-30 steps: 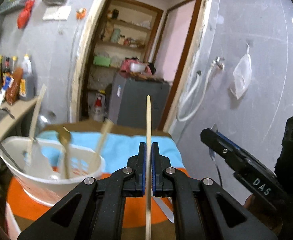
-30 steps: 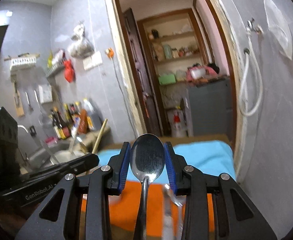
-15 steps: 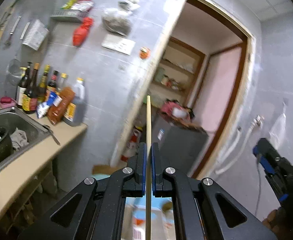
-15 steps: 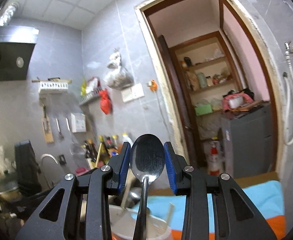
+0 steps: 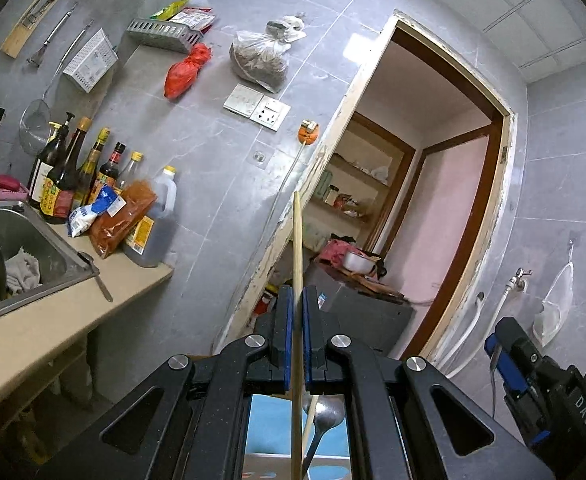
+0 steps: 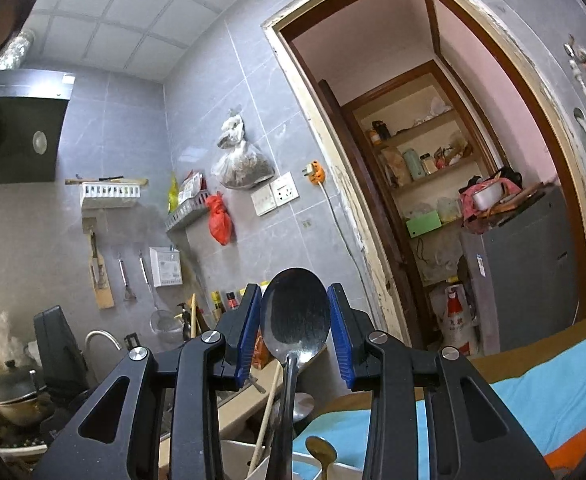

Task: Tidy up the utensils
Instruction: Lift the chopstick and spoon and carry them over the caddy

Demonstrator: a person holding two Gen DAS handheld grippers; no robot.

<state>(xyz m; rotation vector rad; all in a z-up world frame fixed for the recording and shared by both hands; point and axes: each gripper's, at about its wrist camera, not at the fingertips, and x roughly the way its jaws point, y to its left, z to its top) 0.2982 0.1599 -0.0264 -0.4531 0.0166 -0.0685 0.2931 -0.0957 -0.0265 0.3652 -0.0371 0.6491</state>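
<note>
In a grey-tiled kitchen, the left tongs [image 5: 297, 336] are clamped on a thin wooden chopstick [image 5: 297, 248], which stands upright at the centre of the left wrist frame, its tip reaching up in front of the chipped door frame [image 5: 333, 148]. At the lower right edge of that frame, the right tongs [image 5: 501, 360] show with their blue pads. In the right wrist view the right tongs [image 6: 295, 332] are clamped on a metal spoon [image 6: 295, 320], bowl upward between the blue pads, handle running down to the bottom centre. Below it, at the bottom edge, the rim of a white basket [image 6: 237, 450] holds a wooden stick [image 6: 267, 412] and a brass-coloured spoon [image 6: 321, 450], beside a blue cloth [image 6: 541, 380] at the lower right. At the left of the left wrist frame, a steel sink [image 5: 33, 240] is sunk into the beige tabletop [image 5: 53, 332], with sauce bottles [image 5: 73, 176] crowded against the wall near the tabletop's far corner. Open air lies ahead of both tongs toward the doorway, where a grey cabinet [image 6: 533, 256] stands.
</note>
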